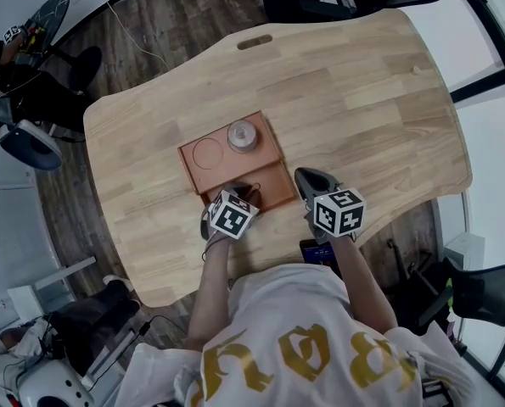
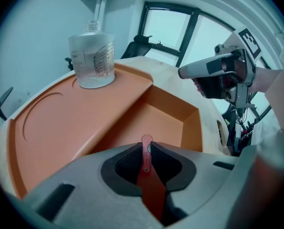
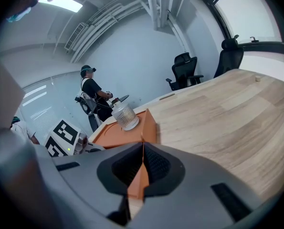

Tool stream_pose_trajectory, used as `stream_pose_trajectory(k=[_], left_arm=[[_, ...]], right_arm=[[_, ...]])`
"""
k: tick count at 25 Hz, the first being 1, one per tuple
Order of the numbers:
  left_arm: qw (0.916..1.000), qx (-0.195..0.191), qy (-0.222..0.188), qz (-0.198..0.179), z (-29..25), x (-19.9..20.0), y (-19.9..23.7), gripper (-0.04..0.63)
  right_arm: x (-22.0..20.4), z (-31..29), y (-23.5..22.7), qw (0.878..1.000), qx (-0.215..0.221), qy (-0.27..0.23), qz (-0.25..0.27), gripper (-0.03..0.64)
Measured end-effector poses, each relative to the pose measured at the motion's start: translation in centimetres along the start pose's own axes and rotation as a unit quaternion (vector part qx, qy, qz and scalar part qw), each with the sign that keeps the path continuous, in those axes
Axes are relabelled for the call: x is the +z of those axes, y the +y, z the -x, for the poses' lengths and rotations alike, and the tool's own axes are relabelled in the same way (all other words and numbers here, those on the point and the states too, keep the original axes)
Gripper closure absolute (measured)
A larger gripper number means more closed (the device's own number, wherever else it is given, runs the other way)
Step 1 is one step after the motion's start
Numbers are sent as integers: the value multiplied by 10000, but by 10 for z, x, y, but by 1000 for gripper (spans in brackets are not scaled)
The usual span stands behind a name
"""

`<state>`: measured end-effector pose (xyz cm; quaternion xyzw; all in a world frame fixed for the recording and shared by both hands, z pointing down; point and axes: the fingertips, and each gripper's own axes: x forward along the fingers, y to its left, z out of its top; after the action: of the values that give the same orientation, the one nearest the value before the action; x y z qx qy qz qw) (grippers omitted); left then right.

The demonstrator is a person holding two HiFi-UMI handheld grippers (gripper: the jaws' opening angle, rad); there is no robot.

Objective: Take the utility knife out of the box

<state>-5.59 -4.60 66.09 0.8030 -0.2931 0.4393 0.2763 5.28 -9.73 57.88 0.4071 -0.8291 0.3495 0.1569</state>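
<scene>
The utility knife (image 2: 149, 175) is clamped between the jaws of the left gripper (image 1: 242, 189), the 2 pads pressing on its flat red sides. Its long axis runs along the line the jaws point, and only its rounded end is seen past the jaw tips; the rest runs back between the pads toward the camera. Directly beyond and below those tips lies the deep compartment of the orange box (image 2: 84, 123), so the knife is judged to be within or just over that compartment; whether its end touches the floor cannot be told. Further ahead of the left jaws and to their left, a clear bottle (image 2: 91, 56) stands upright on the box's raised shelf. The right gripper (image 1: 303, 176) is held just beside the box's right edge above the bench (image 1: 362, 83), its jaws pressed together on nothing, with the box's corner seen just ahead of them. The left hand is therefore the one on the knife, and a withdrawal back along the knife's own axis, up and away from the compartment walls, is judged to be what the move calls for.
</scene>
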Motion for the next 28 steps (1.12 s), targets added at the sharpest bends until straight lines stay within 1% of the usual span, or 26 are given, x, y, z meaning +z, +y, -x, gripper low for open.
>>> stream_pose_trajectory(k=[4, 6, 9, 13, 15, 19, 21, 24, 26, 28], left_arm=[[10000, 19, -86, 11, 5, 1, 0, 538], [9998, 12, -177, 76, 9, 4, 0, 538], [9974, -115, -567, 418, 21, 12, -3, 538], [9895, -175, -1177, 816, 42, 27, -3, 538], [9863, -163, -1362, 913, 50, 30, -2, 538], [9831, -129, -1558, 958, 63, 33, -6, 538], [9778, -163, -1772, 1102, 73, 36, -8, 538], [9660, -147, -2187, 1374, 92, 37, -8, 538], [9612, -34, -2369, 1410, 101, 38, -6, 538], [9584, 98, -2478, 1411, 107, 38, -4, 538]], right_arm=[[2, 0, 5, 9999, 27, -13, 113, 604], [4, 1, 8, 9999, 41, -31, 160, 604], [4, 4, 12, 9998, 54, -40, 190, 604], [7, 8, 20, 9996, 95, -91, 251, 604], [8, 9, 24, 9995, 119, -113, 287, 604], [14, 16, 30, 9990, 112, -239, 361, 604], [21, 22, 35, 9981, 62, -411, 456, 604], [28, 26, 46, 9965, 76, -528, 639, 604], [30, 28, 51, 9959, 93, -570, 703, 604], [30, 30, 54, 9955, 111, -598, 726, 604]])
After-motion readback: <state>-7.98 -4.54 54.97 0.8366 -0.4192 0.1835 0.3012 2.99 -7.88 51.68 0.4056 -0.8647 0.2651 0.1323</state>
